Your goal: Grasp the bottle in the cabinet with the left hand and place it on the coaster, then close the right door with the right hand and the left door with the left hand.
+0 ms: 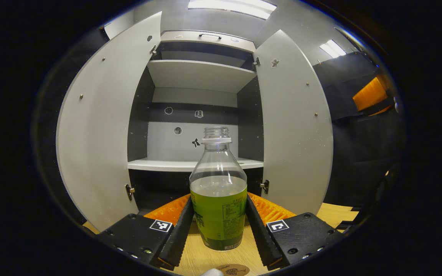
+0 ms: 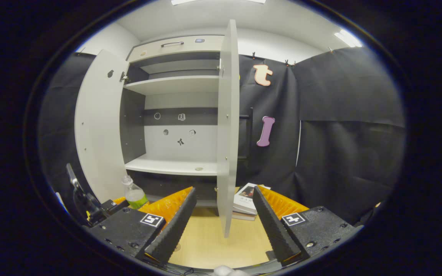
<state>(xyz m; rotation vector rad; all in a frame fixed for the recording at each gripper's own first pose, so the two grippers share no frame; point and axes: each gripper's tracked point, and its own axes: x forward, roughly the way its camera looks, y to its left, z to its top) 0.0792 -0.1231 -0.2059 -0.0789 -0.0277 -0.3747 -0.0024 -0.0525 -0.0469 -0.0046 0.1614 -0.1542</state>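
The left gripper [image 1: 218,226] pinches the uncapped, green-labelled bottle [image 1: 218,199] above the tabletop [image 1: 198,257]; label print too small to read. The coaster [image 1: 233,270] lies just nearer. Right gripper [image 2: 221,218] gapes empty before the right door [image 2: 226,126].

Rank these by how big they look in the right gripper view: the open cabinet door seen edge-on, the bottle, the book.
1. Right door, clearly the largest.
2. Book.
3. Bottle, close to the book in size, so those two are uncertain.
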